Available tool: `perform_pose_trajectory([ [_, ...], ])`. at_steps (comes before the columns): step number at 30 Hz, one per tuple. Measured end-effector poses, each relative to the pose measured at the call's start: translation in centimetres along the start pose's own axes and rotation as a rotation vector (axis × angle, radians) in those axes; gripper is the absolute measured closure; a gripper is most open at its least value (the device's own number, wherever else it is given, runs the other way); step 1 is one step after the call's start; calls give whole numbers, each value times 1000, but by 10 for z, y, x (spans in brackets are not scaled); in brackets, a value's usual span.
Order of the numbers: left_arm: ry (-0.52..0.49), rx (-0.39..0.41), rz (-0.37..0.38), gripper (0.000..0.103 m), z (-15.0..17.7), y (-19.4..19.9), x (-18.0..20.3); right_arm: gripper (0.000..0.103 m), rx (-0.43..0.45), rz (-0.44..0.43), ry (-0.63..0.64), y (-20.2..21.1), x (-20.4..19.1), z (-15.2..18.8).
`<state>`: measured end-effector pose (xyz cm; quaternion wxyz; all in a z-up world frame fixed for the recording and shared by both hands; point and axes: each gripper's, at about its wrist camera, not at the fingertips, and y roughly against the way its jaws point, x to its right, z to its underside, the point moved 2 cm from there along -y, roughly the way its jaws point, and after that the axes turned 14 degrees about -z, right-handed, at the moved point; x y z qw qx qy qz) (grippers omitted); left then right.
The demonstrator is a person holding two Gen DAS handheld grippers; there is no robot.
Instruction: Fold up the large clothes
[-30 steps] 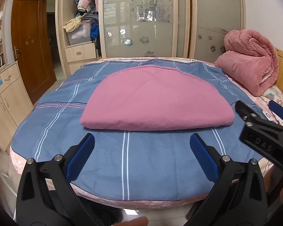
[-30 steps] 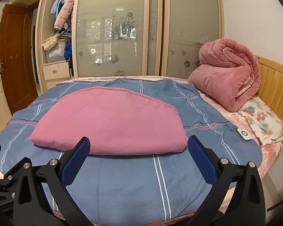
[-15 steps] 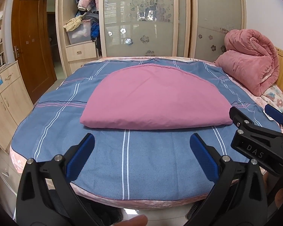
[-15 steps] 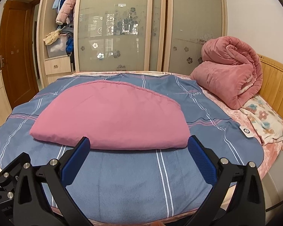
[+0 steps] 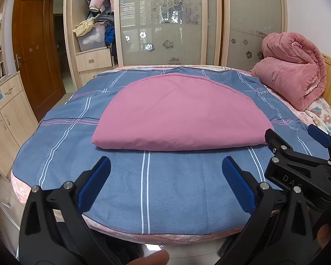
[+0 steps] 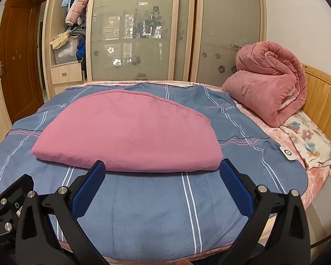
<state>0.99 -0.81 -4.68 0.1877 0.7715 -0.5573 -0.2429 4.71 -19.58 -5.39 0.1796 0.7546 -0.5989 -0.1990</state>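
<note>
Fingers of the left hand-held gripper point(image 5: 165, 185) stand wide apart over the near edge of the bed point(image 5: 165, 190), holding nothing. To its right, the right hand-held gripper point(image 6: 160, 190) is spread apart too, and empty; its black body shows the letters "DAS" in the left view. Ahead of both lies the pink garment point(image 5: 181, 112), folded flat into a smooth half-round, straight folded edge nearest, on the blue plaid sheet point(image 6: 143, 209). A rolled pink quilt point(image 6: 269, 81) sits by the headboard.
</note>
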Motion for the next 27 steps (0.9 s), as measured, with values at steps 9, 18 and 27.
perform_pose_trajectory([
  [9,-16,-4,6,2,3,-4,3,1,-13,-3,-1,-5,0,5],
  [18,19,-26,7,2,5,-14,-1,1,-36,-2,-4,-16,3,9],
  [27,3,-56,6,2,7,-31,7,1,-66,-10,-17,-34,9,15],
])
